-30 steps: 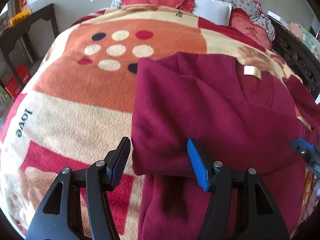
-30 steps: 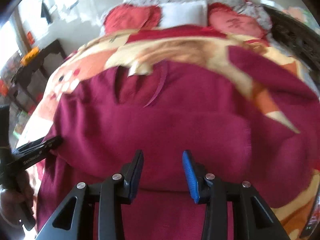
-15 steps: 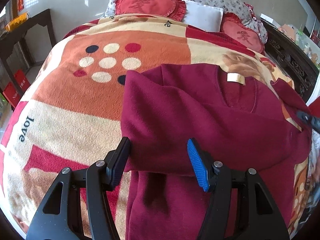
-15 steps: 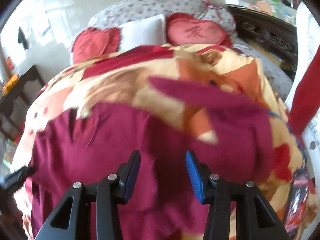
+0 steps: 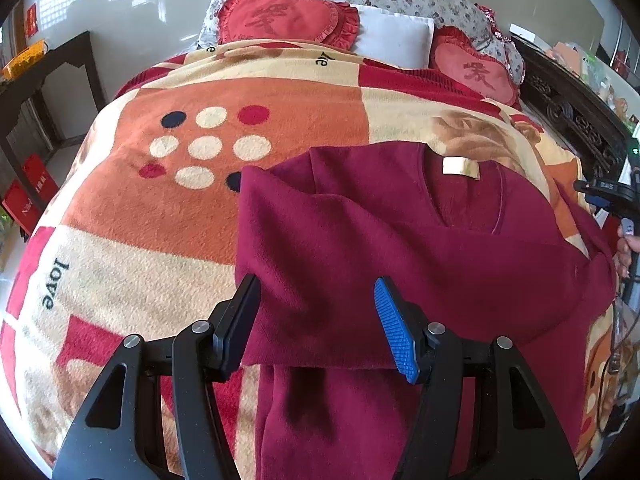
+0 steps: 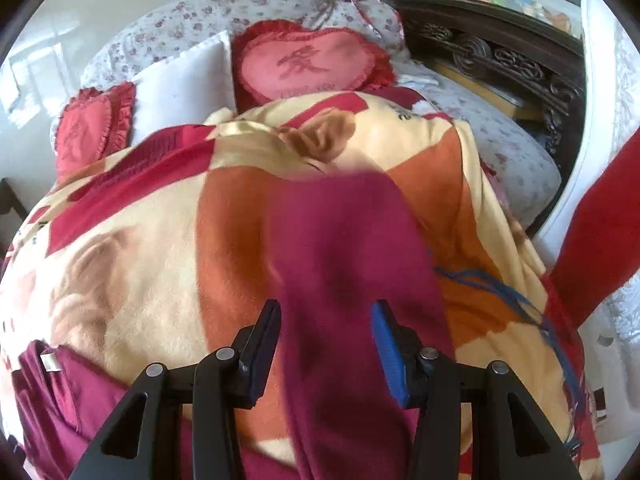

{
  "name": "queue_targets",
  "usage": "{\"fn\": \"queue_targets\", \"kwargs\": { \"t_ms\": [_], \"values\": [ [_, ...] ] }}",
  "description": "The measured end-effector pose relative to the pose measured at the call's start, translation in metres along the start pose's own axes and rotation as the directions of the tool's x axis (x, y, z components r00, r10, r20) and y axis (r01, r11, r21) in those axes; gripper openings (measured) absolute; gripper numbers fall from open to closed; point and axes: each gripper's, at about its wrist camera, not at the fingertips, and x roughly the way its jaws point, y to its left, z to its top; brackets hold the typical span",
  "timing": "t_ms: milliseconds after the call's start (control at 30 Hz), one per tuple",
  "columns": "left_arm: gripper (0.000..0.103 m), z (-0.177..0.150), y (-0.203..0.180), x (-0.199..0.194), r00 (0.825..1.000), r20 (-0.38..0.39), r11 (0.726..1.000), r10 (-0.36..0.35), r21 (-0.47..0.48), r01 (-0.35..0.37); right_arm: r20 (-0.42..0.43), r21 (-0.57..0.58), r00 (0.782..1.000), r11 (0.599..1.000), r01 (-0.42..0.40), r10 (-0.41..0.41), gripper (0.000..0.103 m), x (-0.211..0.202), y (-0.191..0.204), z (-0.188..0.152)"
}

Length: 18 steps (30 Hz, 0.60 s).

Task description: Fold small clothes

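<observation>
Nearest in the left wrist view, the left tongs [image 5: 318, 322] stand wide, holding nothing, their tips over the lower edge of the sleeve folded across the sweater [image 5: 400, 264]. The maroon sweater lies flat on the blanket [image 5: 160, 216] that covers the bed; its long axis runs away from the tongs, hem nearest, collar and label [image 5: 461, 167] pointing toward the pillows. In the right wrist view, the right tongs [image 6: 326, 344] are also wide, with the sweater's other sleeve [image 6: 344, 248] passing between the tips and stretching away over the blanket, cuff toward the pillows. Beyond the collar sit two red heart cushions [image 5: 280, 18] and a white pillow [image 5: 394, 38].
</observation>
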Motion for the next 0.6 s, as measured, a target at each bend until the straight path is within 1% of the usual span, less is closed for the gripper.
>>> {"fn": "queue_targets", "kwargs": {
  "t_ms": [33,67,100,167,200,267,333,367,400,433,467,533,600],
  "values": [
    [0.06,0.0,0.0,0.002,1.0,-0.002,1.0,0.0,0.0,0.0,0.004,-0.023,1.0,0.999,-0.03,0.03,0.047,-0.004,0.005,-0.003],
    [0.059,0.001,-0.001,0.004,1.0,-0.008,1.0,0.0,-0.001,0.0,0.004,-0.05,1.0,0.998,-0.028,0.028,0.048,-0.005,0.011,-0.006],
    [0.059,0.001,-0.001,0.005,1.0,-0.013,1.0,-0.002,-0.003,0.002,0.003,-0.08,1.0,0.997,-0.009,0.009,0.05,-0.004,0.017,-0.009],
    [0.059,-0.001,-0.002,0.006,1.0,-0.02,1.0,-0.004,-0.002,0.004,0.001,-0.137,0.998,0.989,0.058,-0.059,0.05,0.003,0.026,-0.013],
    [0.059,-0.002,-0.002,0.006,1.0,-0.022,1.0,-0.003,0.001,0.004,0.0,-0.146,0.995,0.985,0.097,-0.098,0.05,0.006,0.028,-0.014],
    [0.059,-0.004,-0.001,0.005,1.0,-0.022,1.0,0.004,0.012,-0.004,-0.003,-0.138,0.977,0.968,0.21,-0.213,0.05,0.016,0.024,-0.012],
    [0.059,-0.004,0.001,0.006,1.0,-0.022,1.0,0.015,0.012,-0.014,-0.015,-0.097,0.978,0.974,0.206,-0.209,0.05,0.023,0.013,-0.008],
    [0.059,-0.004,0.003,0.006,1.0,-0.023,1.0,0.016,0.008,-0.015,-0.055,-0.073,0.978,0.978,0.197,-0.201,0.05,0.031,0.005,-0.007],
    [0.059,-0.004,0.004,0.006,1.0,-0.024,1.0,0.015,0.001,-0.015,-0.085,-0.051,0.98,0.983,0.176,-0.18,0.048,0.037,-0.002,-0.007],
    [0.059,-0.004,0.006,0.005,1.0,-0.024,1.0,0.015,-0.006,-0.015,-0.104,-0.022,0.985,0.991,0.135,-0.136,0.036,0.041,-0.008,-0.006],
    [0.059,-0.004,0.007,0.004,1.0,-0.021,1.0,0.013,-0.013,-0.013,-0.113,-0.004,0.988,0.995,0.104,-0.104,0.028,0.041,-0.011,-0.007],
    [0.059,-0.004,0.008,0.002,1.0,-0.014,1.0,0.013,-0.016,-0.013,-0.096,-0.005,0.99,0.995,0.102,-0.102,0.005,0.032,-0.011,-0.008],
    [0.059,-0.004,0.007,-0.002,1.0,-0.005,1.0,0.013,-0.011,-0.013,-0.066,-0.016,0.994,0.996,0.09,-0.091,0.004,0.02,-0.008,-0.009]
  ]
}}
